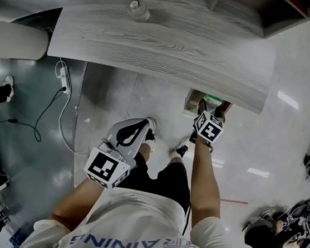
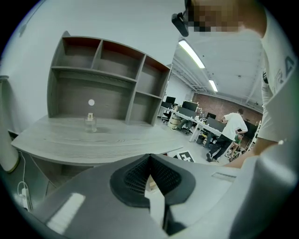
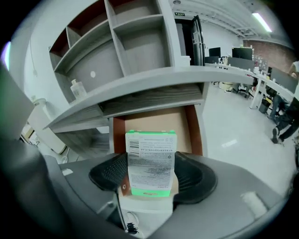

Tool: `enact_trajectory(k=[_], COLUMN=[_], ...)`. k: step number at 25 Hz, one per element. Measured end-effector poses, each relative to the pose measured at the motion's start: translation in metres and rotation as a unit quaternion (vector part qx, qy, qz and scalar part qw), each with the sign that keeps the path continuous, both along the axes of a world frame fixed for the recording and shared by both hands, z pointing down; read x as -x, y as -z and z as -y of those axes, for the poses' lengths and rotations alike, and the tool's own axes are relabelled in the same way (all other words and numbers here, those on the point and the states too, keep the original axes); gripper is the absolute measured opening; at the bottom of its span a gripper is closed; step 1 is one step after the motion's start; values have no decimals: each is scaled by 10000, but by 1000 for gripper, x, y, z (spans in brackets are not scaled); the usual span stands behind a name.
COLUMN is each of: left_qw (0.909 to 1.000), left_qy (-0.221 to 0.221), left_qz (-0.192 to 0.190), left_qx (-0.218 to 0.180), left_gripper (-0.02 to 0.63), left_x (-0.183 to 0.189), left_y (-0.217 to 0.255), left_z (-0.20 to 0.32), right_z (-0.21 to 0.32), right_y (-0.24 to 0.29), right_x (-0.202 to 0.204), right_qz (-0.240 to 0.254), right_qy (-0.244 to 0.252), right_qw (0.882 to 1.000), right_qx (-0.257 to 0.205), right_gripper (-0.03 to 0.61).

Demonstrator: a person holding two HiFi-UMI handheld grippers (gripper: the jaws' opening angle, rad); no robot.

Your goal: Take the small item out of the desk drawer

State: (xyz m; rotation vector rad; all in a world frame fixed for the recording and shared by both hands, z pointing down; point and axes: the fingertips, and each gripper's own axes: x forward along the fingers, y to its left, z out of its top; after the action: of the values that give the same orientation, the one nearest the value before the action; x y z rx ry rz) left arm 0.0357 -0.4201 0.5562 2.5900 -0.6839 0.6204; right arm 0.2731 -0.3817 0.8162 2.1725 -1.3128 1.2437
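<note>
Right gripper view: right tongs [image 3: 150, 175] clamp the box [image 3: 150, 151]; lift it straight clear of the drawer [image 3: 156, 122] at 12 o'clock, left tongs [image 2: 149, 161] narrow, empty.

An open-plan office: rows of desks [image 2: 200, 124] with monitors [image 2: 189, 106], ceiling strip lights [image 2: 191, 53], a brick back wall [image 2: 222, 102]

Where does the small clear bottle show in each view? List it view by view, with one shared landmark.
Head view: bottle top centre, on the desk.
Left gripper view: left of centre, on the desk.
Right gripper view: upper left, above the box in the right claw.
Shared landmark: the grey desk top.
</note>
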Motion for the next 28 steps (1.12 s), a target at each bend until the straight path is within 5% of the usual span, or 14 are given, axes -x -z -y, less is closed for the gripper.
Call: enact_trajectory(k=[9, 15, 28], left_qw=[9991, 9966, 9784], left_qy=[-140, -61, -83], left_qz=[-243, -587, -1506], left_qx=[-314, -575, -1410], left_gripper=[2, 2, 2], left_x=[-28, -37, -53], left_y=[36, 75, 197], left_z=[-17, -22, -25], right_z=[-32, -42, -78], right_y=[107, 222, 470], right_x=[6, -8, -19], right_qz=[128, -343, -1633], right_qy=[263, 511, 685], right_qw=[9931, 9788, 9104], right_qx=[-1132, -1954, -3740], right_gripper=[324, 324, 324])
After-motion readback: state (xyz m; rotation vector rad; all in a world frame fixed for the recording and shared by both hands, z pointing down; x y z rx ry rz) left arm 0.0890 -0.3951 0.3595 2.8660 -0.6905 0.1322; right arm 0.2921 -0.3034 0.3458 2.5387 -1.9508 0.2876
